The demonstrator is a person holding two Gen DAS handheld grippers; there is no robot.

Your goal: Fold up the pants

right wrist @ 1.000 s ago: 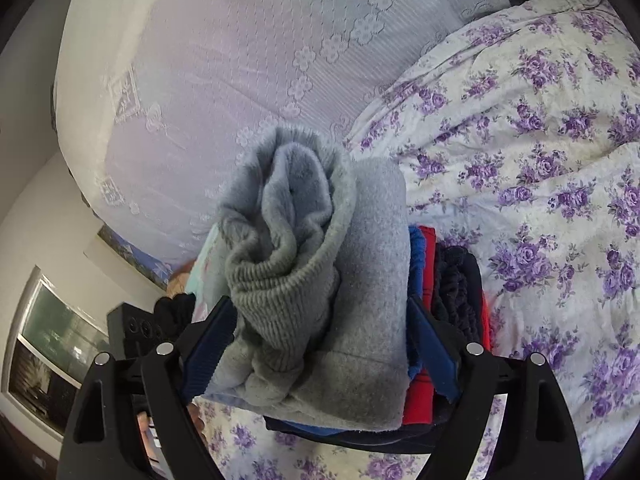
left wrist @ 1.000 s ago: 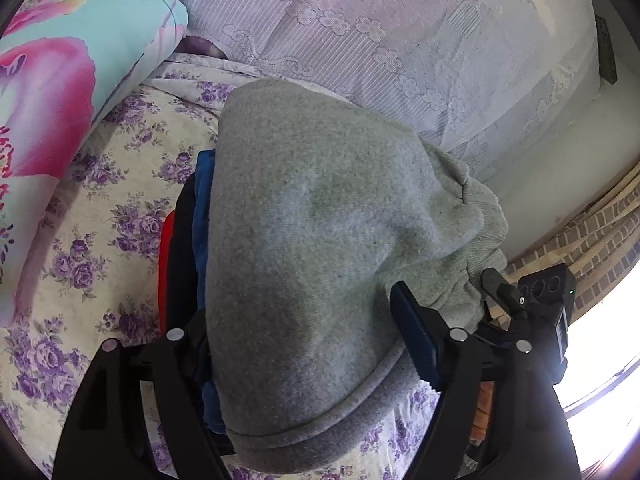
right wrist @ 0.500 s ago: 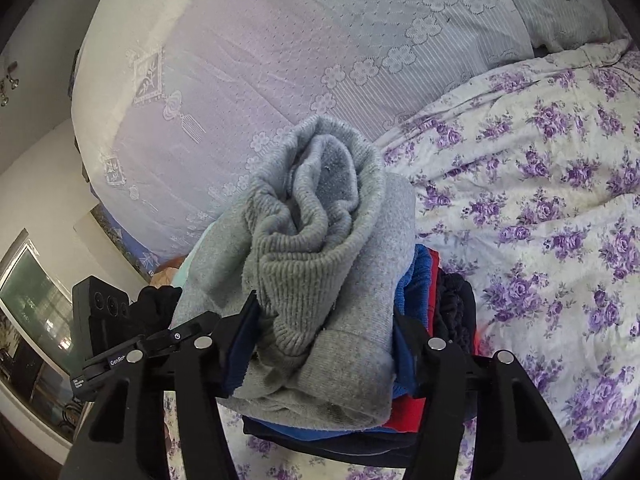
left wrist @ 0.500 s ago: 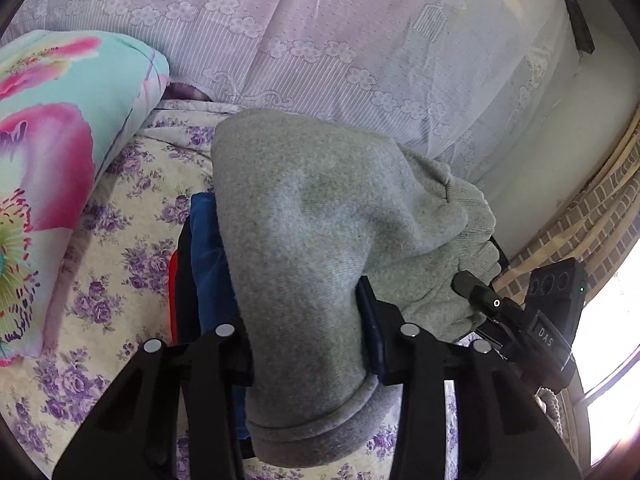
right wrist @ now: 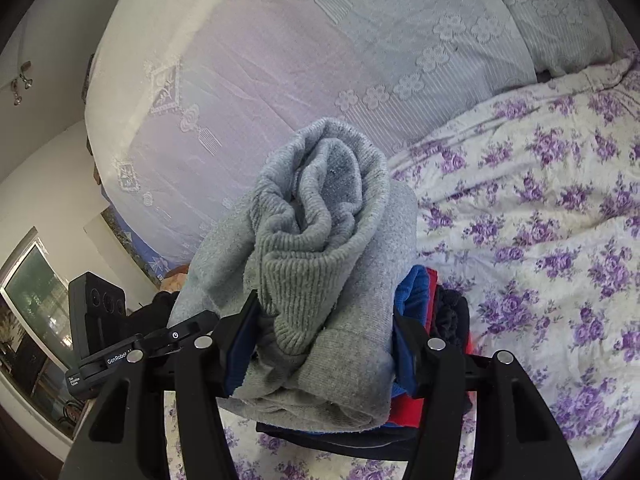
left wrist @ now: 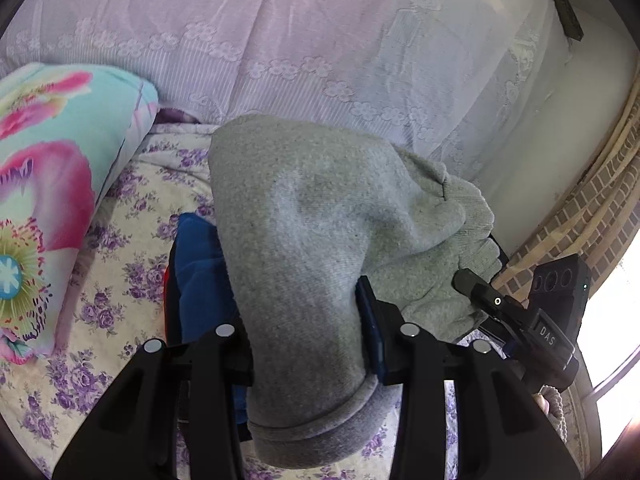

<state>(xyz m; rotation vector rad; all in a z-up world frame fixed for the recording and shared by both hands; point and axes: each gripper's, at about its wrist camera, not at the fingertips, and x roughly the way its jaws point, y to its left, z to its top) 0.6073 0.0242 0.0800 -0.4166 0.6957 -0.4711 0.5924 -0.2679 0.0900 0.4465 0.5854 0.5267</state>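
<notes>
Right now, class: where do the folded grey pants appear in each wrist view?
Left wrist: grey pants centre, running down to the bottom edge.
Right wrist: grey pants centre, ribbed end facing the camera.
Shared landmark: purple-flowered bedsheet.

L tool [left wrist: 304,344] + R tool [right wrist: 320,344] both clamped, angled down.

The grey pants [left wrist: 304,248] I'm holding are looking like matt, fuzzy fleece cloth, with a coarser ribbed knit cuff [right wrist: 296,280]. My left gripper [left wrist: 310,344] is showing matt black plastic with shiny metal rivets. The floral bedsheet [right wrist: 540,220] is lying as smooth printed cotton.
</notes>
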